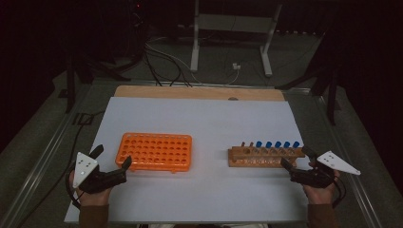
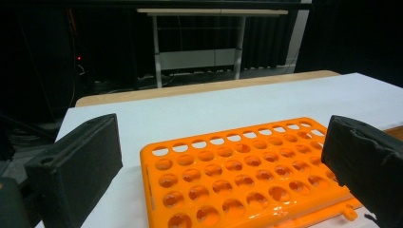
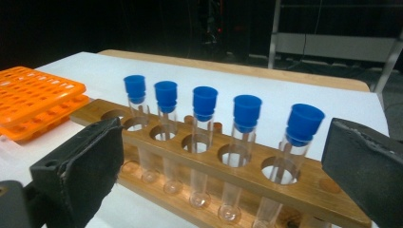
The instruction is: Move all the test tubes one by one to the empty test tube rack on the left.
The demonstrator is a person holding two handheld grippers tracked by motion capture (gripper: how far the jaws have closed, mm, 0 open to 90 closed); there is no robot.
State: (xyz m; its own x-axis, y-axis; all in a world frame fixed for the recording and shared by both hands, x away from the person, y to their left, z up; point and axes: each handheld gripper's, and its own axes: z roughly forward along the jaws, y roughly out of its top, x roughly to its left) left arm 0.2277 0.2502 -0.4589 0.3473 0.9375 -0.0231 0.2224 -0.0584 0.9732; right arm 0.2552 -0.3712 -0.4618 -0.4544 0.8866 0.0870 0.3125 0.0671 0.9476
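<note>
Wooden rack [image 1: 265, 156] sits on the right of the white table [image 1: 204, 118], carrying five clear tubes with blue caps [image 3: 205, 102], all upright. Right gripper [image 1: 297, 161] is just beside its right end, jaws spread wide, nothing between them. Orange rack [image 1: 154, 151] lies well apart to the left, its holes unfilled. Left gripper [image 1: 111, 159] is near its left end, jaws likewise spread, holding nothing.

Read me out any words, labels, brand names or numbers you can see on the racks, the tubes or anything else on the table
No readable text:
orange tube rack: plain, only rows of holes.
wooden test tube rack: bare wood, no label.
blue-capped test tubes: caps and glass unmarked.
white table sheet: blank.
</note>
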